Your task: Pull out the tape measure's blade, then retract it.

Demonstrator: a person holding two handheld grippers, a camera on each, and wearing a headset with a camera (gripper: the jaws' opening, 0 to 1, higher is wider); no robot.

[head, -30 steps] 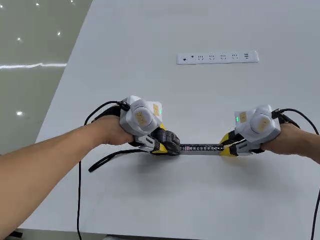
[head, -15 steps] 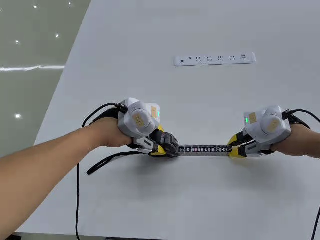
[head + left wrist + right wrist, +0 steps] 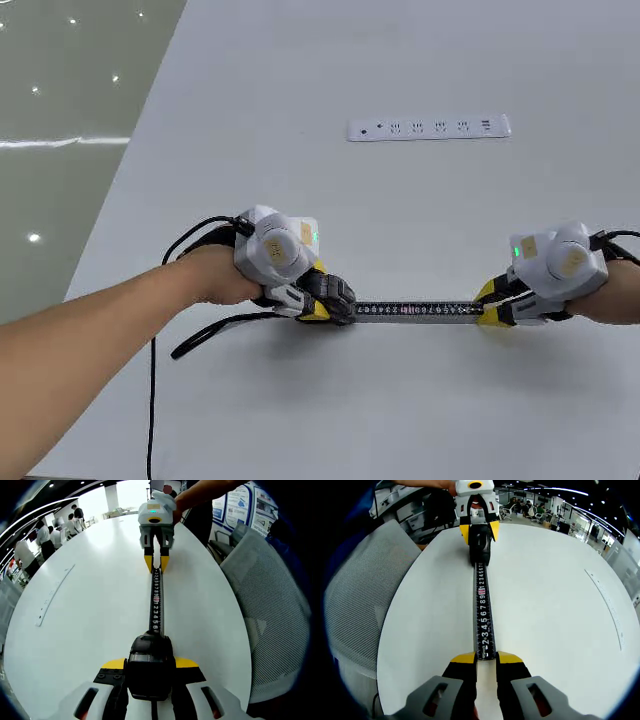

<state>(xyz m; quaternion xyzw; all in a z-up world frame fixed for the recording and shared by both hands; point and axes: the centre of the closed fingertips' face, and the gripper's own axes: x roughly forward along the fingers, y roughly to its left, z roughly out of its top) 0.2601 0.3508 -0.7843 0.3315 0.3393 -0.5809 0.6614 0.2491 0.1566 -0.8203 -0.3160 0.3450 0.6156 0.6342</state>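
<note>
The tape measure point(image 3: 337, 296) sat on the white table point(image 3: 300, 150), its case clamped in the left gripper point(image 3: 318, 304). The right gripper point(image 3: 489, 305) was pinched on the tip of the blade point(image 3: 415, 310), well apart from the case. Between the 2, a good length was drawn out; retraction looked not yet begun. A power strip point(image 3: 428, 128) lay beyond.

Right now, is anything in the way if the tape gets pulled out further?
Nothing visible. The right gripper holds the blade, the left gripper holds the case, and the power strip lies farther back.
</note>
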